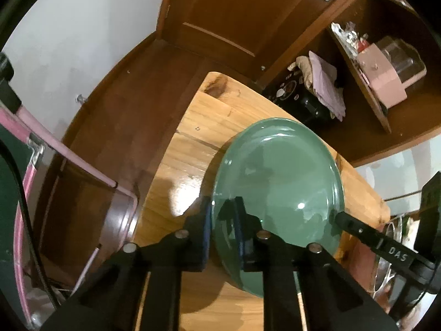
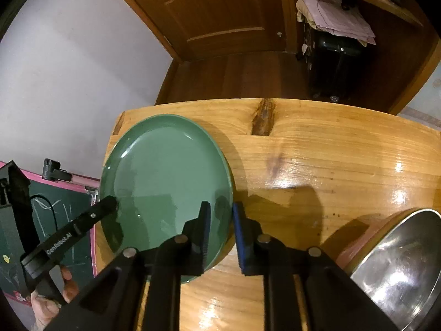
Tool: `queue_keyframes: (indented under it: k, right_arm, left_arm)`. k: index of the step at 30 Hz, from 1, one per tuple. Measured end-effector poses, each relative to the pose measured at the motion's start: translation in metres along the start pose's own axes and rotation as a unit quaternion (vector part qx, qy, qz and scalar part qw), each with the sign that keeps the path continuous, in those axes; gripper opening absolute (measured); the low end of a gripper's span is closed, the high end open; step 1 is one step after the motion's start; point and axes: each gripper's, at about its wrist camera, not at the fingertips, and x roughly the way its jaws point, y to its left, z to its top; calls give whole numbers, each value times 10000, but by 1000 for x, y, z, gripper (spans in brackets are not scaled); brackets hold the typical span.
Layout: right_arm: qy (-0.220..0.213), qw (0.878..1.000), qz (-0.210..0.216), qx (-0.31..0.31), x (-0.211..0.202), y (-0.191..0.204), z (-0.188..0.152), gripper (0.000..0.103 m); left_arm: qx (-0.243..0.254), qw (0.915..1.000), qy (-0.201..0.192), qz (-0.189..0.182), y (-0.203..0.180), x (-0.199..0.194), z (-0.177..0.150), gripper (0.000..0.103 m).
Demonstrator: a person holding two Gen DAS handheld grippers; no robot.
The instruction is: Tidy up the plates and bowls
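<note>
At the far left, beyond the bench edge, a pink-framed chalkboard (image 2: 69,207) leans low, and a hand (image 2: 52,300) grips the handle of the left tongs (image 1: 223,215). Those tongs reach in from that side and are closed on the left rim of the green plate (image 2: 165,171) — one finger lies over the glazed inside, the other sits outside against the rim, with only the plate's edge between them.

The plate lies on the pale wooden bench (image 2: 317,165), near its left end and close to the far edge, glaze side up.

On the plate's right rim, the right tongs (image 2: 222,220) are likewise pinched down to a narrow gap: the black finger rests over the plate's inner surface, the blue-padded finger (image 2: 239,231) stands just outside the rim over bare wood. So the plate is held at two opposite edges, one pair of tongs on each.

Further right, a dark knot (image 2: 263,121) marks the bench near its far edge. At the lower right corner sits a shiny metal bowl (image 2: 399,264) with a pinkish outside — well apart from the plate.

Behind the bench stand a brown wooden door (image 2: 215,11) and, to its right, a black case (image 2: 330,63) topped with folded cloths (image 2: 333,16).
</note>
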Motion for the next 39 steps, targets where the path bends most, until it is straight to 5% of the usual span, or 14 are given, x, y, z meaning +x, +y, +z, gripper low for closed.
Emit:
queue_keyframes:
  k: [19,39]
  right_arm:
    - [-52,9992,-180,-343,-24,22,-26,9]
    - [-520,9971,398,-383,-171,13,-183,8]
  left_arm:
    - [-151,9992,-249,-287,14,-50,-23,7]
    - [667,9969,-122,-409,-16,-215,-173,7]
